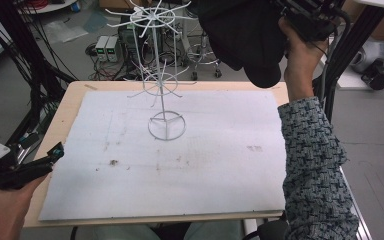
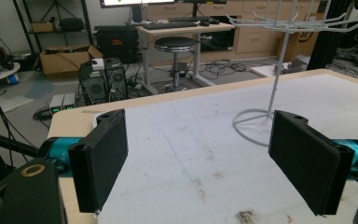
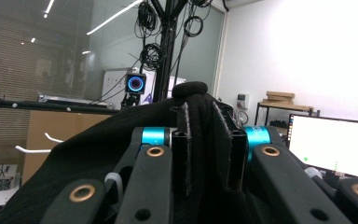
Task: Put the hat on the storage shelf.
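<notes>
A white wire display rack with spoke arms stands on a ring base at the back middle of the white mat. Up at the top right, above the table's far edge, my right gripper holds a black cap, which hangs to the left of the hand. In the right gripper view its pads are shut on a fold of the cap's fabric. My left gripper rests at the table's left edge. Its pads stand wide apart with nothing between them, and the rack is ahead.
The mat lies on a wooden table and shows a few dirt marks. Black frame poles rise at the right, behind the patterned sleeve. Cables and small boxes sit on the floor beyond the table.
</notes>
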{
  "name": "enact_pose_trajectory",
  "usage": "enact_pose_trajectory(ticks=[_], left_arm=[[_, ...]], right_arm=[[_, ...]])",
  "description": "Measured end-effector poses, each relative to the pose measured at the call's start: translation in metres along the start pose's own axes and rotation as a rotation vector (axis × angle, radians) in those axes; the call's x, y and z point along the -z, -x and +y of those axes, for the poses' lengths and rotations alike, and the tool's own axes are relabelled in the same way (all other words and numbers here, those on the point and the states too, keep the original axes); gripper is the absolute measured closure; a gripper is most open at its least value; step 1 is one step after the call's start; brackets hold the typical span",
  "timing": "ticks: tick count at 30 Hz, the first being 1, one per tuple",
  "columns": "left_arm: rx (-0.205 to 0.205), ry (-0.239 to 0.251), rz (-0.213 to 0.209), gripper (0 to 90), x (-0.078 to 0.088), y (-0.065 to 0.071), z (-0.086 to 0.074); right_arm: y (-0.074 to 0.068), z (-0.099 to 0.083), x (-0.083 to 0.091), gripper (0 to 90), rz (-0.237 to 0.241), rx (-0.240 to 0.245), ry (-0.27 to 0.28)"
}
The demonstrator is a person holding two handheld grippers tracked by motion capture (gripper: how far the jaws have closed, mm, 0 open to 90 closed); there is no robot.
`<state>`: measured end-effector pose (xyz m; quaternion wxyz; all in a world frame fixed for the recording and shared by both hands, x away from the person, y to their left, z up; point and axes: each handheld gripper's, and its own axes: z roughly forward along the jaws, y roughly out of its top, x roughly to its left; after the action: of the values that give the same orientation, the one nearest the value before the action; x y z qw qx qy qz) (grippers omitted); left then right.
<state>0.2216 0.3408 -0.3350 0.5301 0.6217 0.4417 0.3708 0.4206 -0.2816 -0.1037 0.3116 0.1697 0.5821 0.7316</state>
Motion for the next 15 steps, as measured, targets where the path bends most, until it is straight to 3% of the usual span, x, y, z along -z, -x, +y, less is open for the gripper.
enact_pose_trajectory(ticks=[15], left_arm=[[0.001,-0.001,-0.001,20.0,-0.001,-0.001,0.0]], right_arm=[[-0.006,-0.009,-0.013,78.2,0.025,-0.013,-0.022]])
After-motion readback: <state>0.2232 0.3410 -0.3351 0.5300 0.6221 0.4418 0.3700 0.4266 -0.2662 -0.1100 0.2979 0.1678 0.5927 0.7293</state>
